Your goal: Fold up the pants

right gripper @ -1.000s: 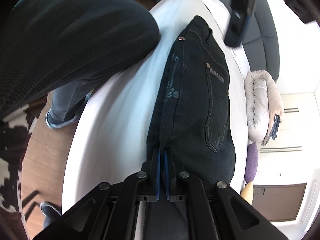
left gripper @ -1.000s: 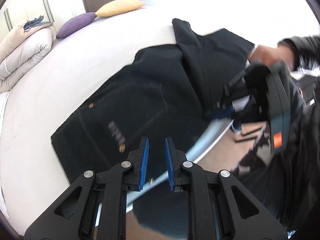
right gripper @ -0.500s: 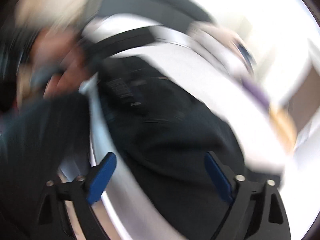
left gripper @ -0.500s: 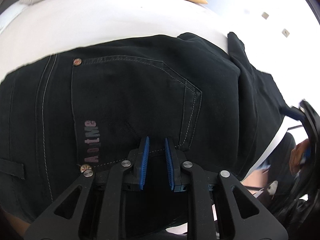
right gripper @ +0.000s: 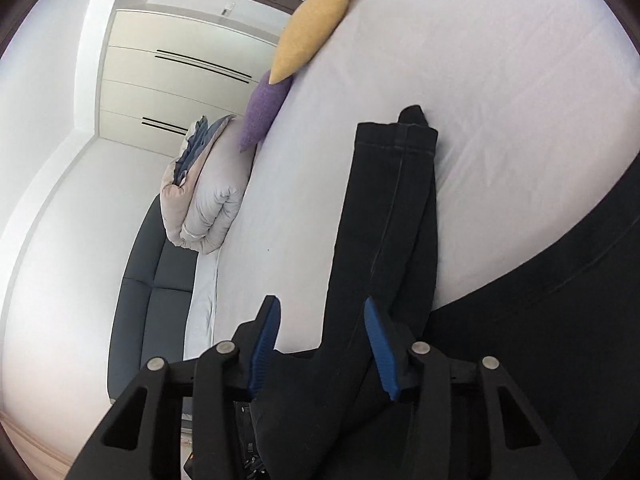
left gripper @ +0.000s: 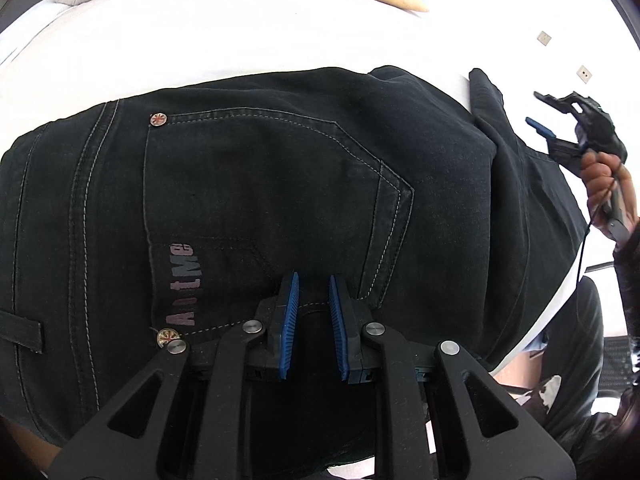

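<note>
Black jeans [left gripper: 280, 184] lie flat on the white bed, seat side up with a back pocket showing. My left gripper [left gripper: 312, 280] points down at the lower edge of that pocket; its blue pads stand a narrow gap apart, and nothing shows pinched between them. In the right wrist view the stacked legs [right gripper: 392, 208] run away from me to the hem. My right gripper [right gripper: 321, 302] straddles the legs, its jaws closing with the fabric between them and the pads not pressing. A hand holds the right gripper [left gripper: 540, 110] at the right edge of the left wrist view.
A yellow cushion [right gripper: 312, 28], a purple cushion [right gripper: 264, 108] and a folded duvet [right gripper: 208, 200] line the bed's far side by a dark padded headboard [right gripper: 152, 292]. White sheet [right gripper: 500, 80] lies bare beyond the hem. The person's dark clothing [right gripper: 560, 320] fills the lower right.
My left gripper dropped onto the jeans' seat and rolled, then kept still. My right gripper let go of the fabric, swung round, opened wide, and now stands narrower around the legs.
</note>
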The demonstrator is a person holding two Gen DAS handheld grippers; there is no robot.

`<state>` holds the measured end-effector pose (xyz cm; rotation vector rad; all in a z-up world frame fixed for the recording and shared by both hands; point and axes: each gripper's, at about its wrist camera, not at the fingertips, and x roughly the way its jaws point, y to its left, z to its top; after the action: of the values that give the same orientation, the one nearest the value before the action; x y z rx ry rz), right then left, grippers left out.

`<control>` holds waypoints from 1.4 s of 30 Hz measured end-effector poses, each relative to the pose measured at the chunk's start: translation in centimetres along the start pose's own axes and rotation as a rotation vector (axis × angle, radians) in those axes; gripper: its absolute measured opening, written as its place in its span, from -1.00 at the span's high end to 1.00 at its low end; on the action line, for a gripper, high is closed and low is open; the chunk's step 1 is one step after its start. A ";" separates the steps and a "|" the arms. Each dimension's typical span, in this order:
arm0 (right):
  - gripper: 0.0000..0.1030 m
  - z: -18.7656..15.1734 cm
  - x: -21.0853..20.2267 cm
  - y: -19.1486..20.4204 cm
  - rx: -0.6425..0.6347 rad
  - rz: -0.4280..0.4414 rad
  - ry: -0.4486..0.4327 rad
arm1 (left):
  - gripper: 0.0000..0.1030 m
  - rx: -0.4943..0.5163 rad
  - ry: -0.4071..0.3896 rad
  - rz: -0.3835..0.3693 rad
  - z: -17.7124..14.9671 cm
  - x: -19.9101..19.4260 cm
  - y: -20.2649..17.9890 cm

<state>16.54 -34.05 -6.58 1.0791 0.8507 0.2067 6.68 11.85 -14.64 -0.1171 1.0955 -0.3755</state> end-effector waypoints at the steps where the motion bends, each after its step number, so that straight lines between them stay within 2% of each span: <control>1: 0.10 -0.1 0.5 -0.4 0.021 -0.005 0.007 | 0.70 -0.001 0.000 0.000 0.1 0.0 0.0; 8: 0.11 1.6 2.3 -3.3 0.138 -0.103 -0.015 | 0.70 -0.018 -0.012 -0.001 -0.7 -0.8 1.2; 16: 0.11 3.1 3.5 -2.3 0.130 -0.024 -0.056 | 0.70 -0.030 -0.011 -0.013 -0.8 -1.2 1.9; 18: 0.20 3.9 4.1 -2.3 0.128 -0.009 -0.067 | 0.70 -0.033 -0.011 -0.012 -0.8 -1.2 2.0; 19: 0.40 4.2 4.3 -2.3 0.122 -0.011 -0.067 | 0.70 -0.035 -0.011 -0.012 -0.8 -1.2 2.0; 20: 0.73 4.5 4.6 -2.2 0.113 -0.020 -0.066 | 0.70 -0.036 -0.011 -0.012 -0.8 -1.2 1.9; 21: 0.86 4.7 4.6 -2.0 0.095 -0.029 -0.066 | 0.70 -0.037 -0.011 -0.011 -0.8 -1.2 1.9; 23: 0.91 4.7 4.0 -1.3 0.047 -0.048 -0.085 | 0.70 -0.037 -0.010 -0.007 -0.8 -1.2 1.9; 27: 0.92 4.0 -0.2 0.3 -0.023 -0.061 -0.160 | 0.70 -0.036 -0.007 -0.001 -0.8 -1.3 1.7; 31: 0.92 2.4 -8.1 0.6 -0.042 -0.045 -0.279 | 0.70 -0.047 -0.001 -0.012 -0.5 -1.2 1.9; 34: 0.92 -0.2 -13.5 -1.1 -0.014 -0.096 -0.349 | 0.70 -0.044 0.007 -0.010 -0.3 -1.2 2.0; 37: 0.92 -3.5 -17.2 -3.9 0.039 -0.144 -0.395 | 0.70 -0.043 0.014 -0.004 -0.1 -1.2 2.0; 40: 0.92 -6.7 -18.1 -6.8 0.074 -0.215 -0.401 | 0.69 -0.047 0.021 -0.002 0.2 -1.2 2.0; 42: 0.92 -7.6 -18.3 -8.9 0.117 -0.218 -0.394 | 0.69 -0.050 0.027 -0.002 0.4 -1.2 2.0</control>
<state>-3.29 -42.94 -6.25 1.0800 0.6224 -0.2353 7.01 14.11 -13.98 -0.1582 1.1314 -0.3528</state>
